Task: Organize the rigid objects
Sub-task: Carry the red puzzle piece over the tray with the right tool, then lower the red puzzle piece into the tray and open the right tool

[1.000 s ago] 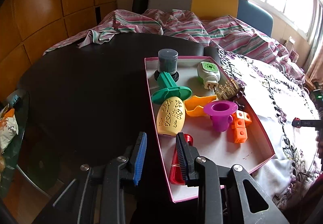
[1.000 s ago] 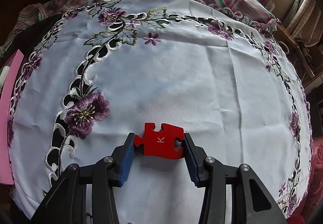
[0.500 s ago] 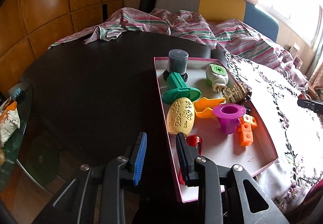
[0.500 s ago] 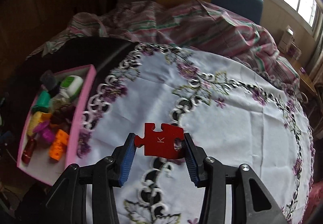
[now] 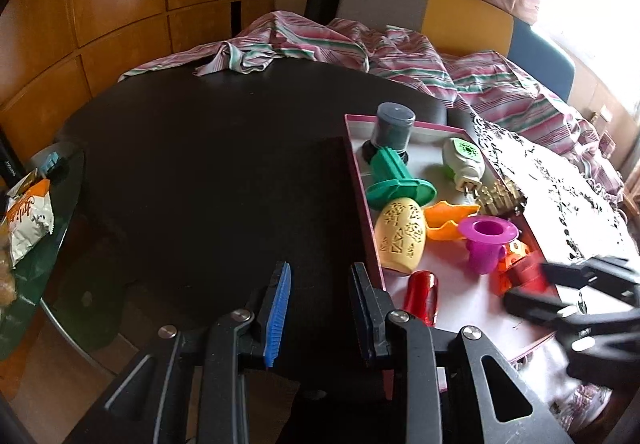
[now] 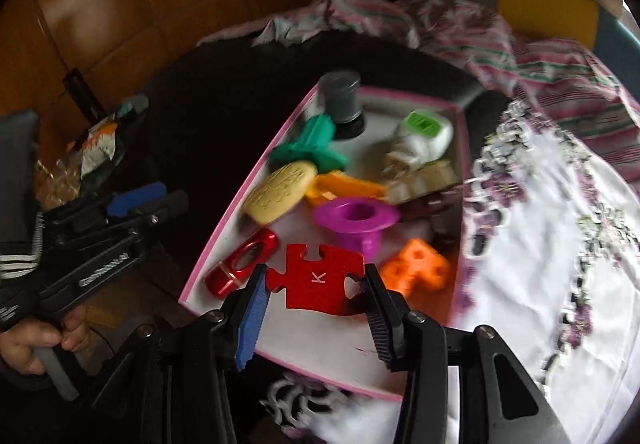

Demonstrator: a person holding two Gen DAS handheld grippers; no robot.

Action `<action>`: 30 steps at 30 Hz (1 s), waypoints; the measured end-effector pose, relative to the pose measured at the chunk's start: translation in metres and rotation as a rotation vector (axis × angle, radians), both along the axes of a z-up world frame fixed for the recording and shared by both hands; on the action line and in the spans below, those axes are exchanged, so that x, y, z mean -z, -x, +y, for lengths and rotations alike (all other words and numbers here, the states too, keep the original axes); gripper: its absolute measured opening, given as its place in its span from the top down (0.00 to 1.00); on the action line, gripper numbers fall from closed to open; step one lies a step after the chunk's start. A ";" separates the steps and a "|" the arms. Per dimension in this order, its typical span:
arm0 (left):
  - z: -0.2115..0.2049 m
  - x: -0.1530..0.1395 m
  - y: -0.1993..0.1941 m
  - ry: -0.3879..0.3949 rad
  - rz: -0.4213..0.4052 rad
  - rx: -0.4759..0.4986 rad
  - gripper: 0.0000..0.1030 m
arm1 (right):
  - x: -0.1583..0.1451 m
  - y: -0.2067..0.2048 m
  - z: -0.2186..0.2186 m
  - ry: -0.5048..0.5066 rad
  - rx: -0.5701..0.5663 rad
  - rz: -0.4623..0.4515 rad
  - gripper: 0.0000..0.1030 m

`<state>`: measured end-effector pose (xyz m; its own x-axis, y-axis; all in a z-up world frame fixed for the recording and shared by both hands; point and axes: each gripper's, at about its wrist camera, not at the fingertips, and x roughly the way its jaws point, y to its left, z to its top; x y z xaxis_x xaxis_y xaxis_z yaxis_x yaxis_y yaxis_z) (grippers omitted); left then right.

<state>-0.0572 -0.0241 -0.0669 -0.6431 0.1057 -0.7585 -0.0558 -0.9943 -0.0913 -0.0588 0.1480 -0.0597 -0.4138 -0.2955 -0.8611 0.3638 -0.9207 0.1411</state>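
Observation:
My right gripper (image 6: 316,302) is shut on a red puzzle piece (image 6: 318,281) marked K and holds it over the near end of the pink-rimmed tray (image 6: 224,222). The tray holds a yellow egg-shaped toy (image 6: 280,192), a purple funnel (image 6: 354,220), a green funnel (image 6: 310,148), orange cubes (image 6: 416,270), a red capsule (image 6: 240,268) and a grey cylinder (image 6: 342,98). My left gripper (image 5: 320,308) is open and empty over the dark table, just left of the tray's edge (image 5: 360,188). The right gripper shows blurred at the right in the left wrist view (image 5: 576,292).
A round dark table (image 5: 208,164) carries the tray. A white embroidered cloth (image 6: 560,236) lies to the tray's right. A striped blanket (image 5: 400,52) and a chair are behind. A snack bag (image 5: 28,212) lies on a glass side table at the left.
My right gripper has carried the puzzle piece from over the white cloth leftward to above the tray. My left gripper has shifted a little left, off the tray's edge.

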 end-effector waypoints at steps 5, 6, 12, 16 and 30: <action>-0.003 0.004 0.001 0.001 -0.011 -0.004 0.65 | 0.026 0.015 -0.016 -0.035 0.037 -0.023 0.55; -0.003 0.004 0.001 0.003 -0.012 -0.003 0.64 | 0.031 0.017 -0.017 -0.034 0.040 -0.030 0.55; -0.002 0.005 0.000 -0.001 -0.007 0.002 0.57 | 0.042 0.015 -0.018 -0.012 0.050 -0.027 0.52; -0.001 0.003 -0.001 -0.001 -0.003 0.006 0.53 | 0.043 0.010 -0.015 0.020 0.063 -0.025 0.52; 0.008 -0.022 -0.020 0.014 0.084 -0.004 0.18 | -0.002 -0.038 -0.002 0.008 0.195 0.231 0.52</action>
<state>-0.0372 -0.0157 -0.0447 -0.7050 0.0924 -0.7032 -0.0584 -0.9957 -0.0723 -0.0207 0.1460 -0.0578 -0.6484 -0.1978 -0.7352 0.2035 -0.9756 0.0830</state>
